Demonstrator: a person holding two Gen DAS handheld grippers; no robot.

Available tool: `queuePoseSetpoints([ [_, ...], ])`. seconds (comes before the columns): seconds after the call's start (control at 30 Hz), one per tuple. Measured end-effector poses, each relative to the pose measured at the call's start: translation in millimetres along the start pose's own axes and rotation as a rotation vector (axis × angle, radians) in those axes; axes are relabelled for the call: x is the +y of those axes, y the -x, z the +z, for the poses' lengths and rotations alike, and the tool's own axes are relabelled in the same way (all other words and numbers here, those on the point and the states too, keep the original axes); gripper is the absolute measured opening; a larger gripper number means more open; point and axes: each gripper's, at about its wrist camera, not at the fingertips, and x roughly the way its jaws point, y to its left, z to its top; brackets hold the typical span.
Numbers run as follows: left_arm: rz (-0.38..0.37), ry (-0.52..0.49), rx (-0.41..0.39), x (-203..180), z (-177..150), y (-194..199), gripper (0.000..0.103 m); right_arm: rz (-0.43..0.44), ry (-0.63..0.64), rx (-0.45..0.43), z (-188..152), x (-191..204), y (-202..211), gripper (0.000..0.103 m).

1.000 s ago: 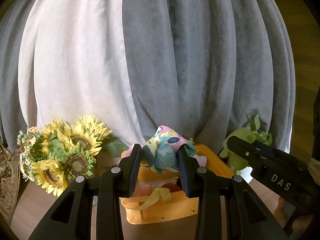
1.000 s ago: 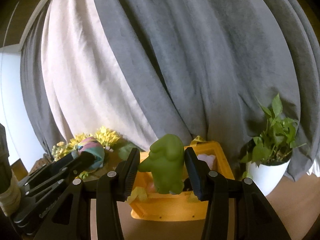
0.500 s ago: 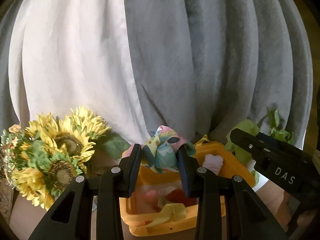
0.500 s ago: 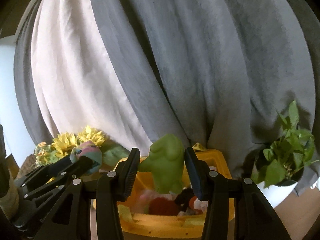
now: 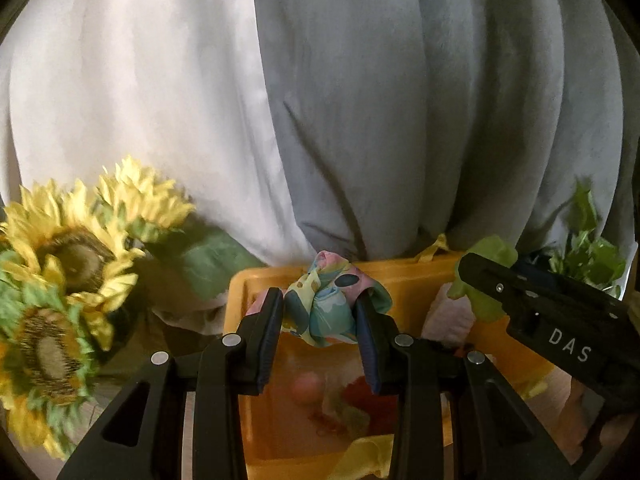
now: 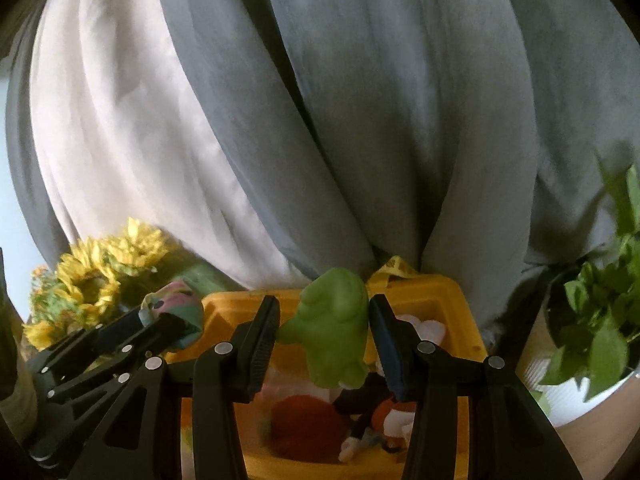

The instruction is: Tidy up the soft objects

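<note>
Lower centre, left wrist view: left gripper [image 5: 319, 322], both black fingers pressed against a bunched pastel cloth [image 5: 326, 304], clamped between the pads.
Pastel cloth: patterned in pink, teal and yellow, lifted just above the yellow bin [image 5: 404, 280], over its back half.
Lower centre, right wrist view: right gripper [image 6: 325, 336], pinching a green plush figure [image 6: 334, 324] from both sides.
Green plush figure: upright between the fingers, hanging over the bin's open top, clear of the contents below.
Right edge, left wrist view: side of the right gripper, black with white lettering, green plush poking out at its tip.
Lower left, right wrist view: left gripper seen from the side, cloth bundle at its tip, beside the bin's left corner.
Yellow bin: centre bottom of both views, open-topped, holding a red-orange soft toy [image 6: 308, 420], a dark figure with white parts [image 6: 368, 412], a pale pink plush [image 6: 424, 326] near the back wall; other contents blurred.
Yellow strap [image 6: 396, 266]: draped over the bin's back rim.
Left of frame: sunflowers [image 5: 68, 248], blurred, just beside the bin.
Right of frame: leafy plant [image 6: 604, 320] in a white pot [image 6: 560, 396], near the bin's right side.
Background: grey curtain [image 6: 400, 100] with a white curtain [image 5: 140, 100] panel at left, filling the upper frame.
</note>
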Motion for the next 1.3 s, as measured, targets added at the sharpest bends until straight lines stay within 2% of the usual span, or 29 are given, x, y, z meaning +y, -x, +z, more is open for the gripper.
queuePoseSetpoints([
  [0.33,-0.027,-0.004,0.096,1,-8,-37,0.038,0.019,-0.03,0.134,-5,-7,-45,0.05],
  [0.47,-0.02,0.003,0.111,2,-10,-43,0.042,-0.002,-0.022,0.145,-7,-9,-49,0.061],
  [0.7,-0.002,0.015,0.127,0,-11,-38,0.047,-0.054,0.005,0.159,-12,-12,-45,0.061],
  [0.9,0.041,0.024,0.095,-2,-11,-2,0.052,-0.088,0.027,0.159,-17,-11,-25,0.061],
  [1.1,0.112,0.02,0.04,-7,-15,54,0.062,-0.091,0.045,0.108,-21,-3,26,0.061],
  [1.3,0.142,0.0,-0.018,-15,-25,114,0.073,-0.103,0.037,0.058,-30,5,86,0.07],
])
